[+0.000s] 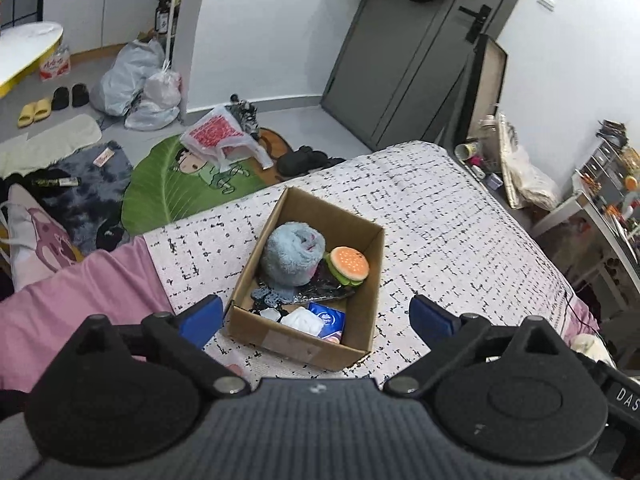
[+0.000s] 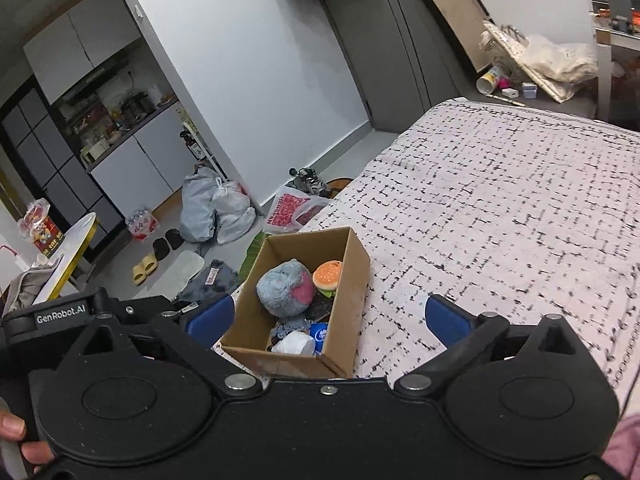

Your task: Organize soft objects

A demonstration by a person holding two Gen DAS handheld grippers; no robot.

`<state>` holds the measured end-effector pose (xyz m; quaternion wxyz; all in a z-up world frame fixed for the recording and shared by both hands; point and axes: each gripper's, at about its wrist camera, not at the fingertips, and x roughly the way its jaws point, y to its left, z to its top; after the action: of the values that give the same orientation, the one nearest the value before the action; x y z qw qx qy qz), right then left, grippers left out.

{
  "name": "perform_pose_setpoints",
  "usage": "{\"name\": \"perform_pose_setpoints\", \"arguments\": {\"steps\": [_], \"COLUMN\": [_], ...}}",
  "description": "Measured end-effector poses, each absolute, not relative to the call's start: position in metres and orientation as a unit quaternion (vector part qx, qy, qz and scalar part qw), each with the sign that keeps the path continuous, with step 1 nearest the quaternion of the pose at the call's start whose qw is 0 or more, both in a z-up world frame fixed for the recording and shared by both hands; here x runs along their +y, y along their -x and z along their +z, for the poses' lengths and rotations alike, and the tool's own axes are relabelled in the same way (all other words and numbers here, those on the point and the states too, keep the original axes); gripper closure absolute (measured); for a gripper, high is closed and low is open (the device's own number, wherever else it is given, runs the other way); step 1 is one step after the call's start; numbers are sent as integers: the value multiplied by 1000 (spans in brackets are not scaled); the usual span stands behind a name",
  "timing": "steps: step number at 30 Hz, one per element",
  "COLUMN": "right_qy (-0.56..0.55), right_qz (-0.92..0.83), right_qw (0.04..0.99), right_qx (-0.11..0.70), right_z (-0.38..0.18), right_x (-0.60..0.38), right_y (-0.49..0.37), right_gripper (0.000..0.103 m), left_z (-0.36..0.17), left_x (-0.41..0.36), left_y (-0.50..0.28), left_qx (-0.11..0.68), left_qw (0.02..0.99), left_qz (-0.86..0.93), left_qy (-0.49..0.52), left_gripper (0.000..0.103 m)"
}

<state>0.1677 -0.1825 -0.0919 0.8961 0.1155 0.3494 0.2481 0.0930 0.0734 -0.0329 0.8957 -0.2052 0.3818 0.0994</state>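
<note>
Cardboard box [image 1: 360, 280] of soft toys sat on the bed [image 1: 460, 220] just ahead of my left tool [image 1: 316, 314] and right tool [image 2: 330, 318], both hovering spread and empty.

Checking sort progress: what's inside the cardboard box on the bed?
The cardboard box holds a blue fuzzy plush, a burger plush, a tissue pack, white wadding and dark crinkly material. Anything beneath them is covered.

"GenRobot.AI" stands in white on the black body of the left gripper [image 2: 208, 318], seen at near left. The letters "DAS" show on a black strap [image 1: 624, 394] at near right.
</note>
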Motion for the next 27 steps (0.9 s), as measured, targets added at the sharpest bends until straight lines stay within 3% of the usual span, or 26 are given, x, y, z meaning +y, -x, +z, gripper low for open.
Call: {"name": "perform_pose_setpoints", "arguments": {"steps": [27], "right_qy": [-81], "right_qz": [203], "right_qw": [919], "right_qx": [328], "right_z": [-46], "right_x": [-224], "right_y": [-74], "right_gripper": [0], "left_z": [21], "left_x": [16], "left_y": [-12], "left_qx": [354], "left_qw": [931], "left_qz": [37], "left_qy": [85], "left_gripper": [2]}}
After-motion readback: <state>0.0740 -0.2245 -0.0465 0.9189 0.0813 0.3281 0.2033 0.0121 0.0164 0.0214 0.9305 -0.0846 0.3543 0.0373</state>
